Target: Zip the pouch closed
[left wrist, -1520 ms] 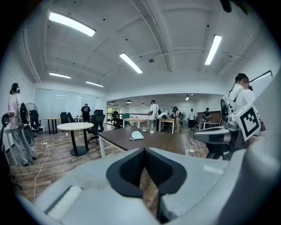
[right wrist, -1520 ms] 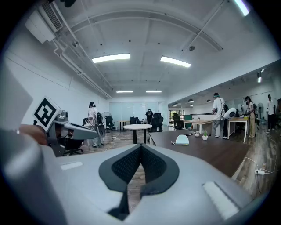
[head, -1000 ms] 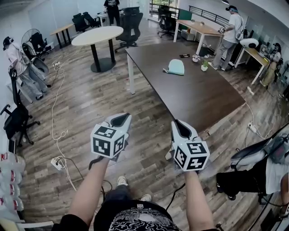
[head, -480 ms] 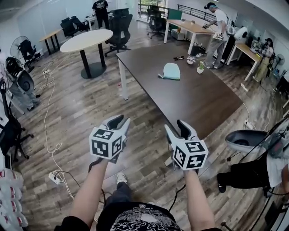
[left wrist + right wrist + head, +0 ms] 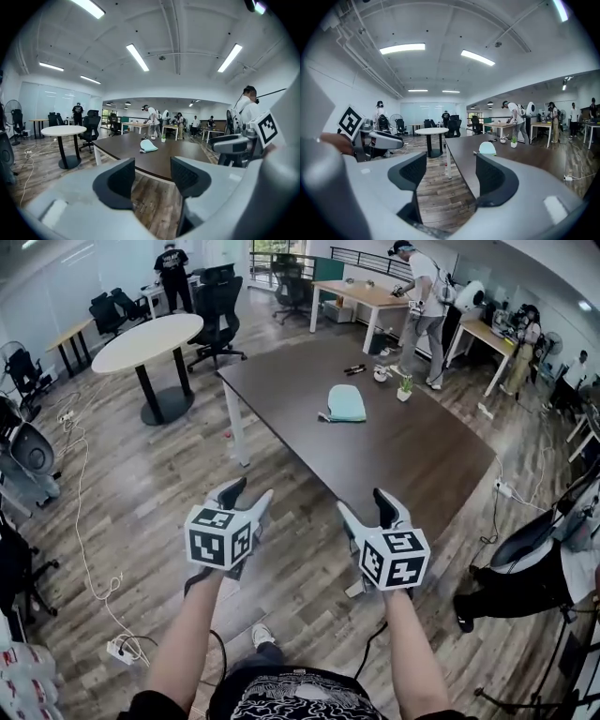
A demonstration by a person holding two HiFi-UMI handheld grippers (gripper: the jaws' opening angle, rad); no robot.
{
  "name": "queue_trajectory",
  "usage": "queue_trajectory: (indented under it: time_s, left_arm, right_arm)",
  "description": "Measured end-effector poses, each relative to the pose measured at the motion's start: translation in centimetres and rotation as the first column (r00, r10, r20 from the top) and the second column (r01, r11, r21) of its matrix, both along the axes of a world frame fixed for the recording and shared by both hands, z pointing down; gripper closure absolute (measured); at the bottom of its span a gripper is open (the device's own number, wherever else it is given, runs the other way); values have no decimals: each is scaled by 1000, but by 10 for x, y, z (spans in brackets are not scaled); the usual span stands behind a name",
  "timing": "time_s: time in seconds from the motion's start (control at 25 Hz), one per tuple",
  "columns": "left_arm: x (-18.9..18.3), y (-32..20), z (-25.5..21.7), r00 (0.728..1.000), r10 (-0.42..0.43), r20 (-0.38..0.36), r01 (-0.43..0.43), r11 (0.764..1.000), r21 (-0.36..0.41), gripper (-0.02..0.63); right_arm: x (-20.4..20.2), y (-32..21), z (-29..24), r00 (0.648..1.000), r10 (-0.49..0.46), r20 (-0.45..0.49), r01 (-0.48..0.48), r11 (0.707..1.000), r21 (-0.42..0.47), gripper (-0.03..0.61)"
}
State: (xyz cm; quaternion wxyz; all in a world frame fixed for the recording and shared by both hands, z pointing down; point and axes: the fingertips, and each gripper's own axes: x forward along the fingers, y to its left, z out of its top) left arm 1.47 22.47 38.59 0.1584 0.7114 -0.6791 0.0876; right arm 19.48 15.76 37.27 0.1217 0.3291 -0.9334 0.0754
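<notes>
No readable words, brands or numbers in any view. Only signs: black-and-white square coded markers on the cubes of the left gripper and the right gripper, both with jaws opening, nothing between them. White print on the person's black shirt: illegible

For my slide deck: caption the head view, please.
The left gripper and right gripper, both empty, fingers opening, face the dark table where a mint pouch lies.
</notes>
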Motion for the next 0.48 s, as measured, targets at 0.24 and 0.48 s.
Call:
queue_trajectory:
  time_s: [0.24,0.48]
  left_arm:
    - [-39,-24,-1,998,66,7,-66,998,-14,322]
    - [-60,-50,1,991,134,3,-133,991,-16,278]
  right_arm:
    - [-29,-16,-2,998,59,-33,-59,998,3,232]
    - [-42,-32,-5,984,178,10,-178,984,13,166]
